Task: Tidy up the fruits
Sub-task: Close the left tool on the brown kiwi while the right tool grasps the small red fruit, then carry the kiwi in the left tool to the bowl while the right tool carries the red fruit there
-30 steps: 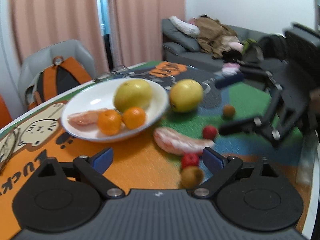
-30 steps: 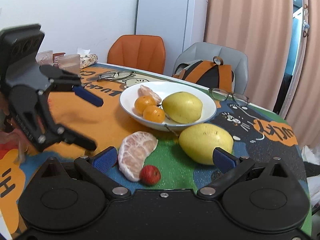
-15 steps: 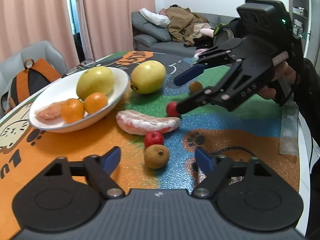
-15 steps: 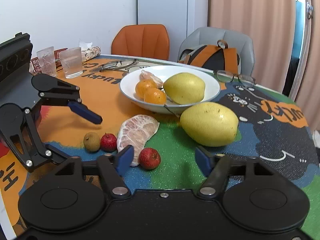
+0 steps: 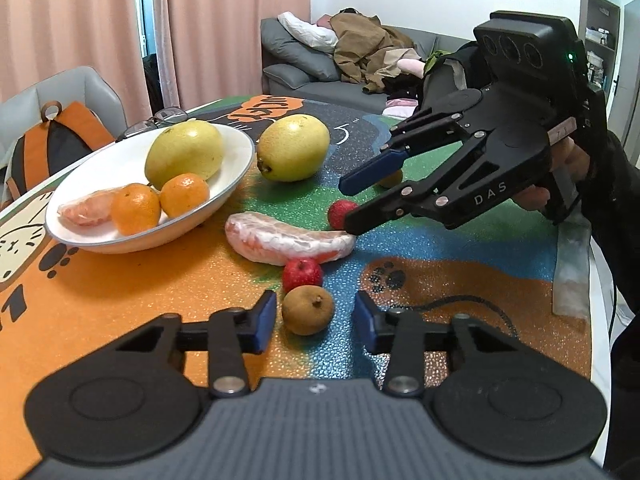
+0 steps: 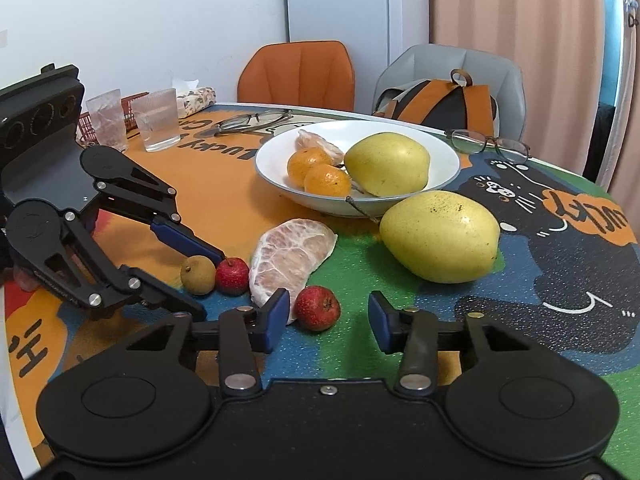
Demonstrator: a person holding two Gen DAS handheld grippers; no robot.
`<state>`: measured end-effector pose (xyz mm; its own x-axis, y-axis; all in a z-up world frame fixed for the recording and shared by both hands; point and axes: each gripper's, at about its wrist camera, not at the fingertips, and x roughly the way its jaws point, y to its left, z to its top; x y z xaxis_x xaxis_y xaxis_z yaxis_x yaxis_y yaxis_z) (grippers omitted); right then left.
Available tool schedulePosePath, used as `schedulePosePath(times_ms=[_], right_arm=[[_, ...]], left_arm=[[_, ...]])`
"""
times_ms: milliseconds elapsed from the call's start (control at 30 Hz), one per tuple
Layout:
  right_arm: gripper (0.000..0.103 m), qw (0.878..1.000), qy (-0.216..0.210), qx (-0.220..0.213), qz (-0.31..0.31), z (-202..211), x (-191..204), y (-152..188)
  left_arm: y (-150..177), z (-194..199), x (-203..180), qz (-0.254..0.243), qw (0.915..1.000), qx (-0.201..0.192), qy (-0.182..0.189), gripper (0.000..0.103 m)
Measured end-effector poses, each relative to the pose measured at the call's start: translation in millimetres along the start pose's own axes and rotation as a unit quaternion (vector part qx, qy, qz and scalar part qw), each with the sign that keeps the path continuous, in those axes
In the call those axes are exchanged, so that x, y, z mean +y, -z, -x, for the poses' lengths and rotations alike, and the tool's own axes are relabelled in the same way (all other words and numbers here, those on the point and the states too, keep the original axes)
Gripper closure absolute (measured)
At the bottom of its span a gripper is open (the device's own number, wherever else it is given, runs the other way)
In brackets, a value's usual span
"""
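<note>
Fruit is lying loose at frame centre: left gripper (image 5: 315,316), released, is straddling the brown longan (image 5: 307,309); right gripper (image 6: 324,315), released, is nearing a red fruit (image 6: 317,307). Either could roll off the tabletop (image 5: 120,300).

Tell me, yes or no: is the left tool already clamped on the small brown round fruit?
No: the left tool is open, its blue pads on either side of the small brown round fruit with gaps showing.
</note>
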<state>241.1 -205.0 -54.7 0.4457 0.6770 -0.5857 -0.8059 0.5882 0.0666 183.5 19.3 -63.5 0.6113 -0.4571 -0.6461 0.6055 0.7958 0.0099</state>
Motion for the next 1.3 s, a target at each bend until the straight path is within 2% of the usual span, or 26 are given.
schedulePosePath(times_ms=[100,233,333,600,900,1067,1300], right_arm=[[0.065,1.0,-0.009,0.002,-0.007,-0.8,-2.1,-0.4],[0.077,0.999,-0.026,0.006,-0.02,-1.8,-4.8,-0.1],[0.079,0.999,-0.027,0.006,-0.022,-1.4,-4.1,0.1],[0.08,1.0,-0.016,0.002,-0.023,0.4,-2.1,-1.5],[0.08,1.0,-0.009,-0.015,-0.025,10.5,-4.1,-6.7],[0.08,1.0,-0.004,-0.02,-0.023,10.3,-3.5,-9.7],[0.08,0.999,0.001,-0.046,-0.014,8.9,-0.1,-29.0]], left_arm=[[0.2,1.9,0.8,0.002,1.0,-0.001,0.004,0.069],[-0.1,6.5,0.3,-0.001,0.9999,-0.01,0.003,0.069],[-1.5,9.5,1.4,0.004,0.9998,-0.017,-0.002,0.069],[-3.9,17.0,9.1,0.013,0.9995,-0.027,-0.009,0.071],[1.4,13.1,6.5,0.01,0.9998,-0.015,0.004,0.072],[1.7,12.1,7.7,0.015,0.9998,-0.013,0.004,0.078],[1.3,15.4,6.5,0.015,0.9997,-0.017,-0.007,0.078]])
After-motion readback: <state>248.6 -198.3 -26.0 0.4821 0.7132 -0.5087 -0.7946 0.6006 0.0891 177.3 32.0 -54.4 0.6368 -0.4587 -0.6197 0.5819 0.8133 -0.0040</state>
